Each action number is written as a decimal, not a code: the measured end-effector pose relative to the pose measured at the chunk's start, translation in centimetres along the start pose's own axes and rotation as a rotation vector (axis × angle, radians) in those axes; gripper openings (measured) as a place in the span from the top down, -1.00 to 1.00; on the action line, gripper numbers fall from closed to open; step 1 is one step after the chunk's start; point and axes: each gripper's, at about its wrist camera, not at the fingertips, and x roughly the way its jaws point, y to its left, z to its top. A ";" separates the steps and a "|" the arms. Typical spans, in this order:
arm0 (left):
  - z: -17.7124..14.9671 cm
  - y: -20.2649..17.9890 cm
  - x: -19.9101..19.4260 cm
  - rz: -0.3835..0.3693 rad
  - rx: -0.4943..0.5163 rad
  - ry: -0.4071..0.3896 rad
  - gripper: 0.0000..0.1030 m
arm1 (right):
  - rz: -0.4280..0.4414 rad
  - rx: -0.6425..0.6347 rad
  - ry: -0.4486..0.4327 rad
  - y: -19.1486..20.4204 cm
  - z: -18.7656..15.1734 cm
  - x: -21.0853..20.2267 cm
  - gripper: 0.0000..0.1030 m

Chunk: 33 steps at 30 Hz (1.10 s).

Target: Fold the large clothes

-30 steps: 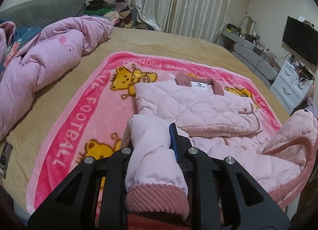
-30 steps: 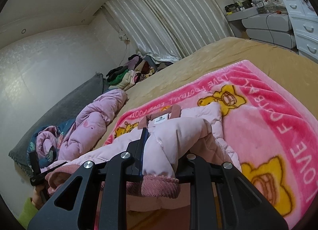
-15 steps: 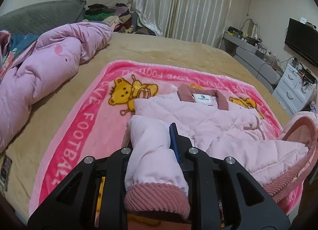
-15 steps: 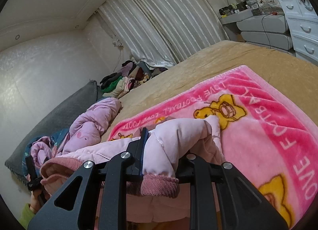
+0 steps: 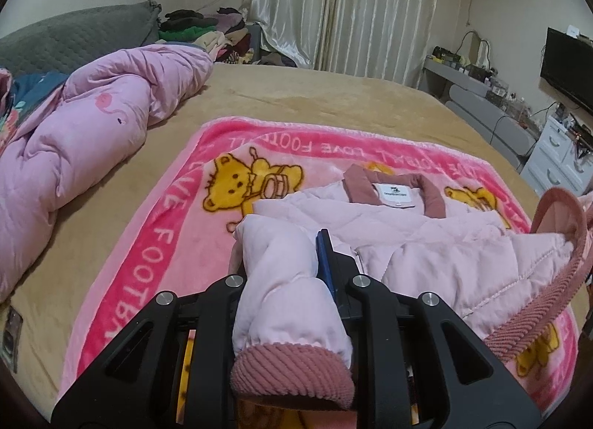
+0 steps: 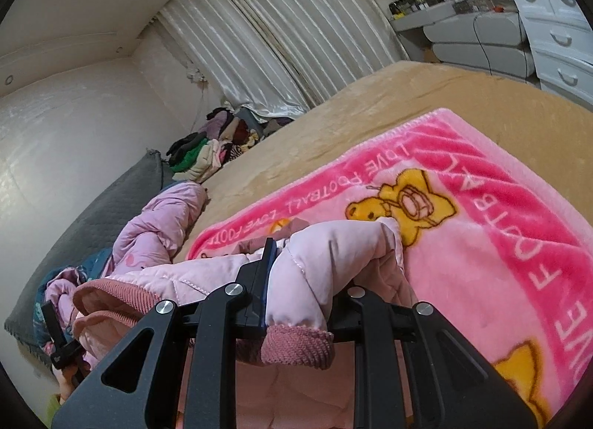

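Both sets of fingers are gripping the pink quilted jacket [image 5: 426,240]. Starting on the left side of the pink bear blanket [image 5: 178,228], my left gripper [image 5: 285,269] is clamping narrowly on a bunched corner of the hem, its ribbed rose trim spilling back toward the camera. Moving right, the jacket's body is lying across the middle of that blanket, collar [image 5: 393,188] and label at the far end, so its long axis is running away from me. Further right, my right gripper [image 6: 300,273] is pinching the other hem corner just as tightly (the ribbed edge is arching up between the two holds). I judge the coming fold is heading forward to the collar, both hands about equally near.
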 end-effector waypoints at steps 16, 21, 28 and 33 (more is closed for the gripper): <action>-0.6 0.4 4.0 0.028 0.035 0.035 0.70 | -0.024 0.070 0.051 -0.9 0.0 3.3 0.54; -0.6 0.4 4.1 0.028 0.036 0.036 0.70 | 0.017 0.116 0.054 -1.4 0.2 3.1 0.46; -0.8 0.4 5.4 0.027 0.039 0.048 0.70 | 0.138 0.138 0.027 -0.9 0.2 2.3 -0.32; -0.8 0.3 6.4 0.025 0.036 0.060 0.70 | 0.084 -0.076 -0.024 3.4 -1.2 1.6 -0.76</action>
